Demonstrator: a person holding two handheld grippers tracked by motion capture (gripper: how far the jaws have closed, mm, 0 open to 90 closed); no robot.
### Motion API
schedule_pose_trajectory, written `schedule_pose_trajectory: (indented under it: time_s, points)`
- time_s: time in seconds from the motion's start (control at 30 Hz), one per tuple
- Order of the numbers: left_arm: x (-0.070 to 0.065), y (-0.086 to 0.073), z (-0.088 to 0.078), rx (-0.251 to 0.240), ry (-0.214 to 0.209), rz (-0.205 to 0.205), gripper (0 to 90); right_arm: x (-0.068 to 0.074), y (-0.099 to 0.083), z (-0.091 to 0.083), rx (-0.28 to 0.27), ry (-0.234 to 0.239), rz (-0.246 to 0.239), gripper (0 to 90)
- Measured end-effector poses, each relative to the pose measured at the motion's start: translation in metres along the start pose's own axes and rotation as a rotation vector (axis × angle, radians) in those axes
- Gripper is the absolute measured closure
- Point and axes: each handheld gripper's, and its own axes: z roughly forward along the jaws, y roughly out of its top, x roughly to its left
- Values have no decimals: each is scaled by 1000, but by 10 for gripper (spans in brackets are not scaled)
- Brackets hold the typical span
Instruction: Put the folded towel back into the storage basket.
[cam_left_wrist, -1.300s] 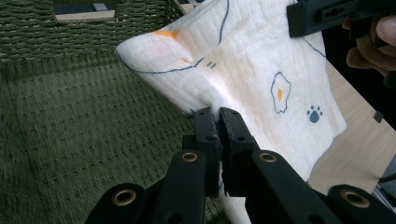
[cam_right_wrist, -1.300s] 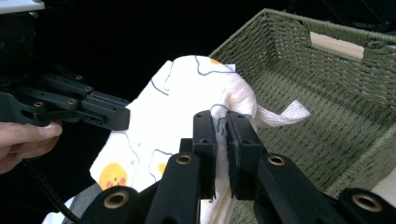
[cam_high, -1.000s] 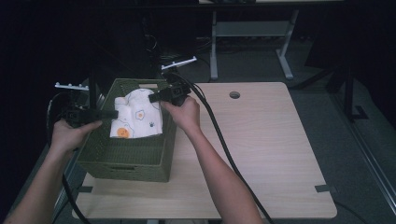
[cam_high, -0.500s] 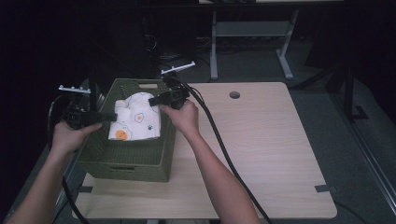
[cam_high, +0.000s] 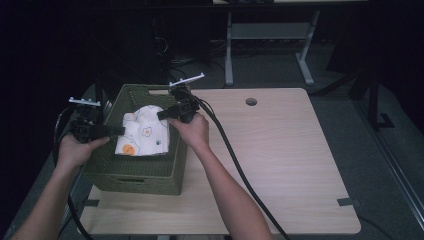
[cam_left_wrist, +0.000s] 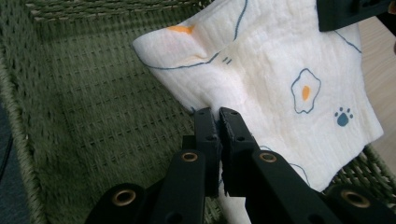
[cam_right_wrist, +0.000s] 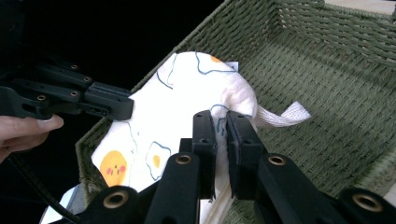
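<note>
A white cloth (cam_high: 145, 132) printed with fried eggs and paw marks hangs stretched over the green woven basket (cam_high: 150, 175) at the table's left. My left gripper (cam_high: 119, 131) is shut on the cloth's left edge (cam_left_wrist: 205, 100), over the basket's left rim. My right gripper (cam_high: 161, 115) is shut on the opposite edge (cam_right_wrist: 229, 109), above the basket's right side. In the right gripper view, the left gripper (cam_right_wrist: 126, 105) shows at the cloth's far edge. A loose corner of the cloth (cam_right_wrist: 287, 116) droops toward the basket floor.
The basket stands on a light wooden table (cam_high: 280, 160) with a cable hole (cam_high: 251, 101) near its back edge. Black cables (cam_high: 235, 160) trail from both grippers across the table. A desk frame (cam_high: 270, 35) stands behind in the dark.
Both grippers have drifted slightly, keeping their hold, and the cloth now lies spread a little flatter over the basket.
</note>
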Motion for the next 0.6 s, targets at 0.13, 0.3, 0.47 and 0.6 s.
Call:
schedule_pose_trajectory:
  time_s: [0.13,0.3,0.47,0.6]
  points:
    - [2,-2,2,15,7,7,871,-2,-3,4,6,0,6,823]
    - [2,-2,3,16,16,11,871,-2,-5,6,7,1,9,823]
    - [3,-2,3,18,23,12,871,-3,-7,7,4,3,9,822]
    - [3,-1,3,26,25,15,871,-3,-8,8,4,0,8,818]
